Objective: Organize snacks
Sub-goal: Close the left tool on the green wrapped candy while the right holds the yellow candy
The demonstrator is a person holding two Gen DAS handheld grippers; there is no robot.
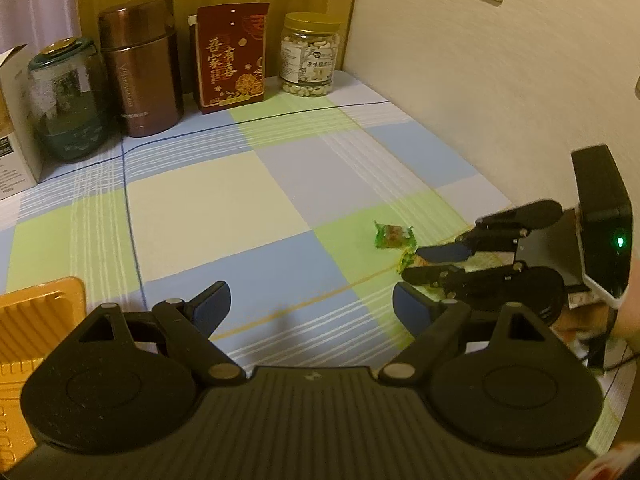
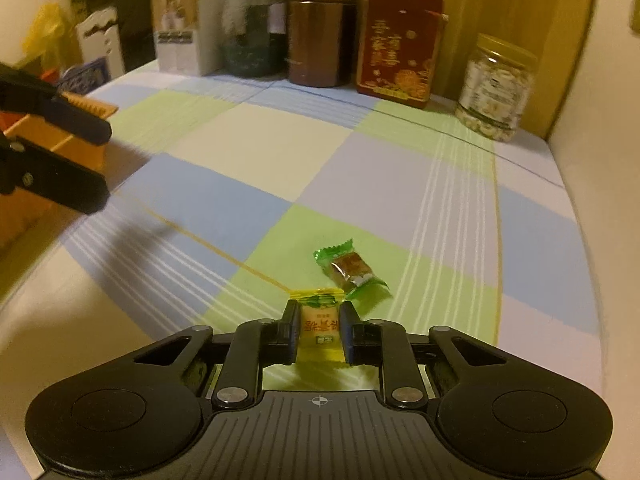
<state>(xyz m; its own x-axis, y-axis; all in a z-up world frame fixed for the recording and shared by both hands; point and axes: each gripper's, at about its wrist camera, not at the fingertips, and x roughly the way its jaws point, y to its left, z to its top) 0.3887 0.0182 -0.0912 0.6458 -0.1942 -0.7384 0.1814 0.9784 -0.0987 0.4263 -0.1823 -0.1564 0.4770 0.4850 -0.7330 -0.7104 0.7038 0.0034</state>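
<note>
In the right wrist view, my right gripper point(image 2: 320, 312) is shut on a yellow-wrapped candy point(image 2: 320, 326) that rests low on the checked tablecloth point(image 2: 260, 152). Just beyond it, to the right, lies a green-wrapped candy point(image 2: 350, 268), untouched. From the left wrist view the same green candy point(image 1: 392, 234) lies left of the right gripper point(image 1: 416, 264), whose fingers pinch the yellow wrapper point(image 1: 407, 258). My left gripper point(image 1: 312, 296) stands open over the cloth with nothing between its fingers. It also shows at the left of the right wrist view, the left gripper point(image 2: 102, 164) in front of an orange tray point(image 2: 90, 106).
Along the back stand a cashew jar point(image 1: 310, 56), a red box point(image 1: 232, 58), a brown canister point(image 1: 140, 68), a glass jar point(image 1: 68, 100) and a white carton point(image 1: 16, 120). The orange tray point(image 1: 36, 320) sits at the near left. A wall point(image 1: 480, 80) bounds the right side.
</note>
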